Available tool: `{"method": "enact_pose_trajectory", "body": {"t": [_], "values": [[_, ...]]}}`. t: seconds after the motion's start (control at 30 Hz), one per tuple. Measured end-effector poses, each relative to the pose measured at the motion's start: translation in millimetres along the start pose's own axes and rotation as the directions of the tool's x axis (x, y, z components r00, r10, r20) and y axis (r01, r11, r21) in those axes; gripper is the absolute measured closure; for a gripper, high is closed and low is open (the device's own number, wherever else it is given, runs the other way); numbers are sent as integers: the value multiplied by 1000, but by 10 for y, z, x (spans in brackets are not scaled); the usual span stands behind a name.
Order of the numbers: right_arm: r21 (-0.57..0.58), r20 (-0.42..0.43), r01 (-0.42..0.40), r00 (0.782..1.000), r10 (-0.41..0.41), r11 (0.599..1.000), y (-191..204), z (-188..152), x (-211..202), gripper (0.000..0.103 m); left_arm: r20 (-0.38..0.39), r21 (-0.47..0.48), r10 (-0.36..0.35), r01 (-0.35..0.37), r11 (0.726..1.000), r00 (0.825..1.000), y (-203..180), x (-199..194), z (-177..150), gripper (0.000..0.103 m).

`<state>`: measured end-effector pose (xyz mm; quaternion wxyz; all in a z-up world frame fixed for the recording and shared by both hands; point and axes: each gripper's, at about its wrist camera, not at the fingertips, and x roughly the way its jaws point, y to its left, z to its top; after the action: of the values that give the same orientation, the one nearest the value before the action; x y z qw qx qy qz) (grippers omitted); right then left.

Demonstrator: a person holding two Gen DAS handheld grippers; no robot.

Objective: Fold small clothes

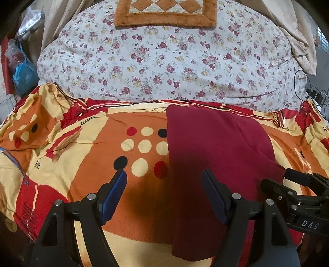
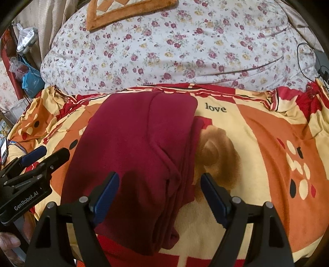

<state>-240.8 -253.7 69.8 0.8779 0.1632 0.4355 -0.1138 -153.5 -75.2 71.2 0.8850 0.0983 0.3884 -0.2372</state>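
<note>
A bedspread (image 1: 86,156) patterned in orange, cream and red, with dots and the word "love", covered the whole near surface. Behind it, at the far side, lay a bulky floral quilt (image 1: 164,61) with a brown-bordered mat (image 1: 164,14) on top. On the bedspread, toward the middle, a dark red garment (image 2: 133,154) lay folded into a long stack running from near to far, its layered edges showing along the right side. The right gripper (image 2: 160,182) hung over the garment's near right edge with its jaws spread wide, gripping nothing. The left gripper (image 1: 164,180) hovered at the garment's left edge, jaws likewise wide apart and empty, one finger over bedspread, the other over red cloth.
</note>
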Motion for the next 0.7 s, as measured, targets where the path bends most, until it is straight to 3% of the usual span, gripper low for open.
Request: {"method": "enact_pose_trajectory", "body": {"t": [0.7], "values": [[-8,-25,-4,1000,4,1000,-18,33,123,18,-11,20,3,-3,1000,1000,9,102,-5,36]]}}
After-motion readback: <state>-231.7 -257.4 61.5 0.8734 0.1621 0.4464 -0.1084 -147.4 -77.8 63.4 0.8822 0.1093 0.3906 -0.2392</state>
